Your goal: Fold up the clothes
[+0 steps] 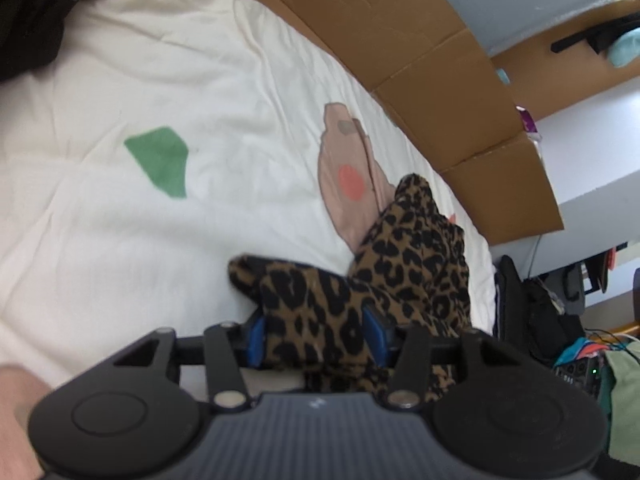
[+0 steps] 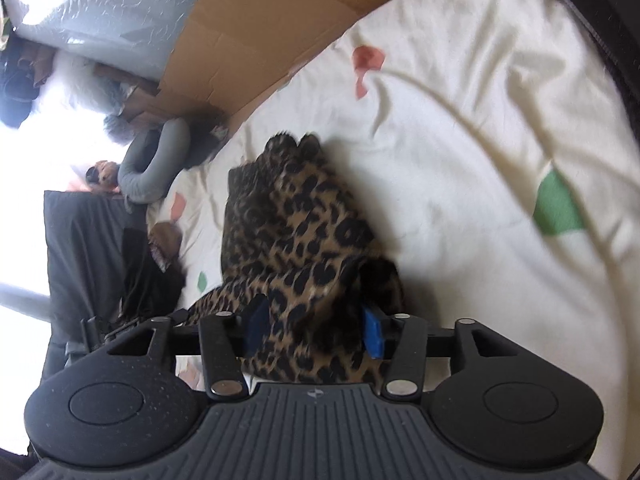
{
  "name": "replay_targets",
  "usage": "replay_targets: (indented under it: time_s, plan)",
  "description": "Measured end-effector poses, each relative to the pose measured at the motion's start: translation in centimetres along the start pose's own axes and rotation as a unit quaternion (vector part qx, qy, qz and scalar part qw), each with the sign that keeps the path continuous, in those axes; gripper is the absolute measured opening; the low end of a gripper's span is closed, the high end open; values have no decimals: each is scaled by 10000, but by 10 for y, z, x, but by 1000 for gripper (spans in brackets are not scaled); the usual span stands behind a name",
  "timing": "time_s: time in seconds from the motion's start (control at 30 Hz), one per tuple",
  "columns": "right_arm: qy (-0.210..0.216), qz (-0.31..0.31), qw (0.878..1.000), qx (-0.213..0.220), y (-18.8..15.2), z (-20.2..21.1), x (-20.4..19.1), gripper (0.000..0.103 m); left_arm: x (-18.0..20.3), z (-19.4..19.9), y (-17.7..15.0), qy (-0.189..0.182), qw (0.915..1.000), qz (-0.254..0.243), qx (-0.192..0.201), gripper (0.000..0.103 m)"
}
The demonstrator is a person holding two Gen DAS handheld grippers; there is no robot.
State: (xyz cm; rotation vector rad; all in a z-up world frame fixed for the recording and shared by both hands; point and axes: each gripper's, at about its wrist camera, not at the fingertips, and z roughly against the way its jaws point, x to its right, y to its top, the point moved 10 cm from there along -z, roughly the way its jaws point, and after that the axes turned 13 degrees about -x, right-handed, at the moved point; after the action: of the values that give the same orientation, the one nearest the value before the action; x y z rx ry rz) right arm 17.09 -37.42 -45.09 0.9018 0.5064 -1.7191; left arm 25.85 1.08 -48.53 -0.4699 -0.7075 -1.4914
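A leopard-print garment [image 1: 416, 248] lies bunched on a white bedsheet [image 1: 160, 80] with coloured patches. In the left wrist view my left gripper [image 1: 316, 332] stands open, its blue pads [image 1: 256, 336] wide apart with a loose fold of the garment between them. The right wrist view shows the same garment [image 2: 296, 216] heaped in front of my right gripper [image 2: 316, 328]. That gripper is open too, with cloth lying slack between its blue pads [image 2: 373, 332]. Part of the garment is hidden under both gripper bodies.
Flattened cardboard [image 1: 400, 40] lines the far side of the bed, also seen in the right view as cardboard [image 2: 256, 28]. A grey neck pillow [image 2: 152, 160] lies at the bed's end. Dark bags and clutter [image 1: 540, 308] stand off the bed's edge. Dark cloth [image 1: 28, 20] sits at top left.
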Motion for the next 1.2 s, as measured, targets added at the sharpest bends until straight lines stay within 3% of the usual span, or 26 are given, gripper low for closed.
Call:
replay_targets:
  time_s: [0.27,0.6,1.2]
  plan:
    - [-29,158,9995,-288,-15,-28,-6,59,-3,-12,-14,-28,9999,132,-45,52]
    - [-10,693,9969,-373,2,-50,-35,59,23,8,8,-180,9995,-184,183,51]
    - [-281,1014,9943,144,67,-37,-49,59,65,29,62,-216,9946,-689,740,51]
